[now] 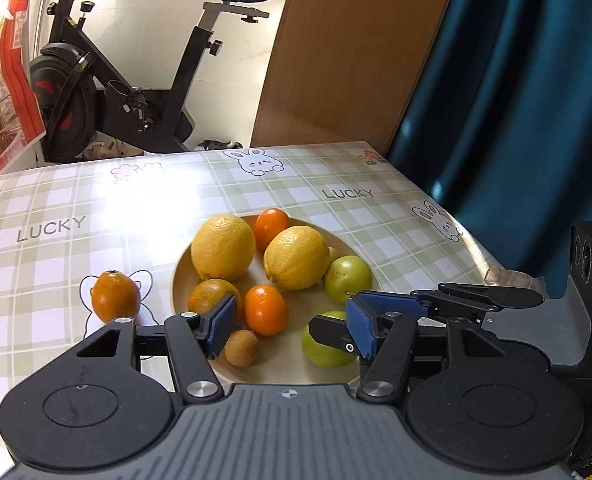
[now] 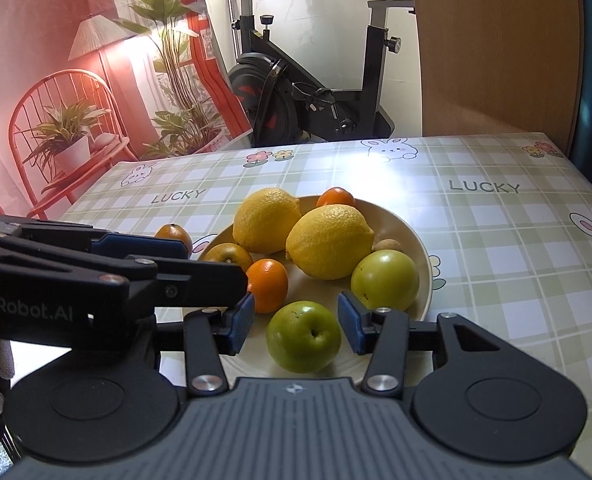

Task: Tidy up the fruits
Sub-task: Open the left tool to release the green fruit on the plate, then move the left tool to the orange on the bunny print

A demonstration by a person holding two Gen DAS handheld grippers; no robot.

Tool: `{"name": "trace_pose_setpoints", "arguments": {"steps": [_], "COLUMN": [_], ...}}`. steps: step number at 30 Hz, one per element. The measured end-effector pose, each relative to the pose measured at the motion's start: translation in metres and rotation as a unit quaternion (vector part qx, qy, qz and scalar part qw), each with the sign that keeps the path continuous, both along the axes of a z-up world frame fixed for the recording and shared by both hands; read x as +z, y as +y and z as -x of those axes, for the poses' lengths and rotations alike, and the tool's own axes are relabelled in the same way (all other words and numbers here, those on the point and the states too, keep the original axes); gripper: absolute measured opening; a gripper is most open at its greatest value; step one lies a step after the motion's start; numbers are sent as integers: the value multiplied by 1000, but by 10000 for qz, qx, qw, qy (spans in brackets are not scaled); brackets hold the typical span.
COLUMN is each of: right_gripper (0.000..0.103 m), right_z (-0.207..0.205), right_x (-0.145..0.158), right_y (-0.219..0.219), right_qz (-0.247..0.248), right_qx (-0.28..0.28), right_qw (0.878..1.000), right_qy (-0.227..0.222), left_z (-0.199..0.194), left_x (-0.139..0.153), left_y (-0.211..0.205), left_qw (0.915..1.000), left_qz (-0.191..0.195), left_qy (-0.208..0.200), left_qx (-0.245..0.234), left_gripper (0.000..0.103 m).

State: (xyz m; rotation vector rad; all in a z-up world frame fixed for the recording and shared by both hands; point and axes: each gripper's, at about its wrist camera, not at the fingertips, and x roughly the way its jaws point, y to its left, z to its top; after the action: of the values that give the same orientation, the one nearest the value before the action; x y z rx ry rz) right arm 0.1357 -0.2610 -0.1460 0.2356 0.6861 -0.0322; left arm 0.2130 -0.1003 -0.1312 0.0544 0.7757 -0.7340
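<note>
A beige plate (image 1: 296,366) (image 2: 388,216) on the checked tablecloth holds two lemons (image 1: 223,246), small orange fruits (image 1: 266,310), two green fruits and a brown longan (image 1: 241,348). One orange fruit (image 1: 115,296) (image 2: 174,234) lies on the cloth to the left of the plate. My left gripper (image 1: 292,326) (image 2: 214,262) hangs open over the plate's near left part and grips nothing. My right gripper (image 2: 296,324) (image 1: 334,326) stands open astride the nearest green fruit (image 2: 304,336) (image 1: 322,350), which rests on the plate with a gap showing at the left pad.
Behind the table stand an exercise bike (image 2: 316,92), a wooden board (image 1: 356,52) and a teal curtain (image 1: 516,100). A red backdrop with plants (image 2: 76,100) is at the far left. The table's right edge (image 1: 476,248) lies close to the plate.
</note>
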Motion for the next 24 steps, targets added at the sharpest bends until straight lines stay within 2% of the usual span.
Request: {"name": "trace_pose_setpoints", "arguments": {"steps": [6, 13, 24], "right_gripper": [49, 49, 49], "right_z": [-3, -6, -13], "right_x": [6, 11, 15], "right_y": [13, 29, 44], "right_qz": [40, 76, 158], "right_qx": [174, 397, 608], "right_qw": [9998, 9991, 9979], "right_qy": [-77, -152, -165], "left_z": [3, 8, 6], "left_x": [9, 16, 19], "left_y": [30, 59, 83], "left_qw": [9991, 9950, 9899], "left_qz": [-11, 148, 223], "left_qy": [-154, -179, -208], "left_qx": [404, 973, 1384], "left_gripper": [63, 63, 63]}}
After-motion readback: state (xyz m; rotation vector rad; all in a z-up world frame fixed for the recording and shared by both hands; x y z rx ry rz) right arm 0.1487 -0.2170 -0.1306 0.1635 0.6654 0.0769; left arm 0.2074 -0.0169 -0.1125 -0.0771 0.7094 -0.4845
